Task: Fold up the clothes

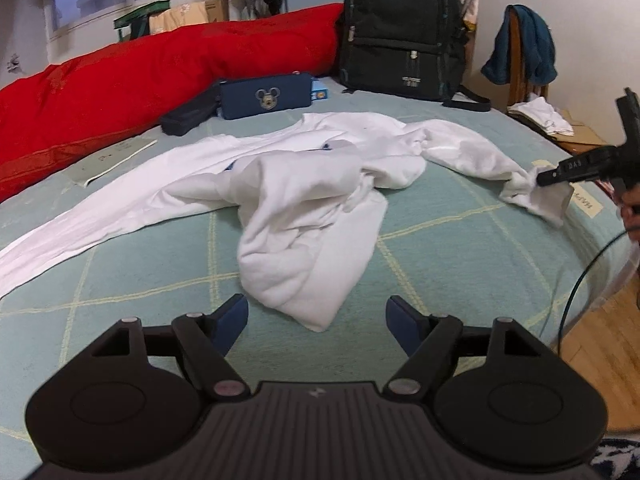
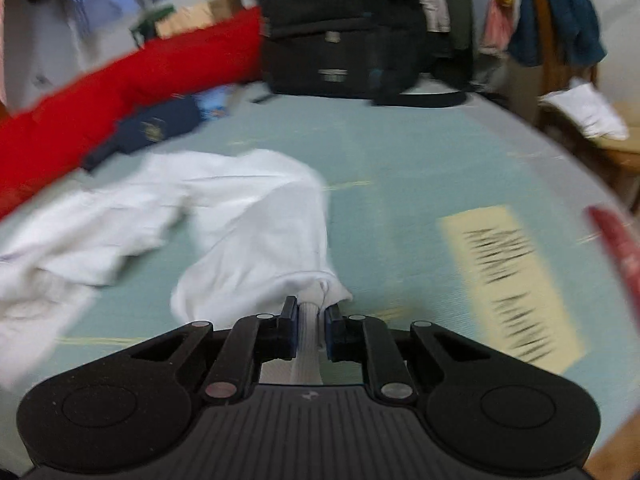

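A crumpled white long-sleeved garment [image 1: 304,184] lies spread across the pale green bed cover [image 1: 440,248]. My left gripper [image 1: 316,320] hovers open just in front of the garment's nearest bunched fold, with nothing between its blue pads. At the right edge of the left wrist view, my right gripper [image 1: 540,178] pinches the cuff of one sleeve. The blurred right wrist view shows that gripper [image 2: 312,320] shut on the white ribbed cuff [image 2: 310,320], the sleeve [image 2: 256,232] trailing away to the left.
A long red bolster [image 1: 132,80] lines the left side of the bed. A black backpack [image 1: 400,32], a navy pouch [image 1: 266,94] and a small black case [image 1: 188,116] sit at the far end. A wooden chair [image 1: 524,64] with a teal cloth stands right. A paper label [image 2: 512,284] lies on the cover.
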Motion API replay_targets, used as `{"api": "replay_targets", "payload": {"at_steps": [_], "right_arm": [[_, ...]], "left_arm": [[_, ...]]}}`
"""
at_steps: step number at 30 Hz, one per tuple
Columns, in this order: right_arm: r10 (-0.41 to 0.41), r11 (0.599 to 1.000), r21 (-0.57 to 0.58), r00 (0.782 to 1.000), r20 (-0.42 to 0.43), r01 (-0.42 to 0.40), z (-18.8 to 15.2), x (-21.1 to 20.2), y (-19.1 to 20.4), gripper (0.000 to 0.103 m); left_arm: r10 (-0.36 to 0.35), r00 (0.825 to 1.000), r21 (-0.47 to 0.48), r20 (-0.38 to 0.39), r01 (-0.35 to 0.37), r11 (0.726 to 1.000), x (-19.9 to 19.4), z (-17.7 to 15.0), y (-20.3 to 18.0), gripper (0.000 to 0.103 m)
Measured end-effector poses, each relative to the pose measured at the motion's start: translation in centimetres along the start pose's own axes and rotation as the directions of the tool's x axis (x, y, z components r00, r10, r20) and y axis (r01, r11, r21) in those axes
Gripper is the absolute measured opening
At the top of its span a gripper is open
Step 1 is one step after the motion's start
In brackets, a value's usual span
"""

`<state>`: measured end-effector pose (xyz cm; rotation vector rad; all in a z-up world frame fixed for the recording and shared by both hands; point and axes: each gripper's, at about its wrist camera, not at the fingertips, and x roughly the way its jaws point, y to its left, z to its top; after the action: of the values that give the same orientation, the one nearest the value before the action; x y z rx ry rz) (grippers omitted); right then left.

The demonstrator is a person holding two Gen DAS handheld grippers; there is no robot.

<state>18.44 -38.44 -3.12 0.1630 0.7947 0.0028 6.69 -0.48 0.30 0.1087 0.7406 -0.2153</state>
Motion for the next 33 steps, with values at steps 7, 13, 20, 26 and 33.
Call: {"api": "replay_targets", "payload": {"at_steps": [7, 13, 20, 26, 33], "right_arm": [[-0.186, 0.982, -0.045, 0.980, -0.063, 0.184, 3.3, 2.7, -5.5, 0.016], [-0.315, 0.943, -0.125, 0.948, -0.043, 0.308, 6.2, 4.5, -7.0, 0.016], [-0.381, 0.917, -0.146, 0.924, -0.041, 0.371, 9.1, 6.6, -8.7, 0.015], [-0.356, 0.934, -0.062, 0.931, -0.076, 0.352, 10.7, 8.2, -10.9, 0.021], [-0.243, 0.957, 0.164, 0.970, 0.002, 0.240, 8.7, 4.0, -12.6, 0.036]], "left_arm": [[-0.003, 1.000, 0.008, 0.002, 0.003, 1.000, -0.3, -0.2, -0.7, 0.077], [0.007, 1.000, 0.012, 0.002, -0.007, 1.000, -0.2, 0.1, -1.0, 0.077], [0.004, 1.000, 0.033, -0.019, -0.003, 0.999, 0.5, 0.2, -1.7, 0.077], [0.005, 1.000, 0.038, -0.022, -0.004, 0.999, 0.7, 0.5, -1.9, 0.077], [-0.005, 0.999, 0.047, -0.032, 0.007, 0.999, 1.1, 0.4, -2.2, 0.077]]}}
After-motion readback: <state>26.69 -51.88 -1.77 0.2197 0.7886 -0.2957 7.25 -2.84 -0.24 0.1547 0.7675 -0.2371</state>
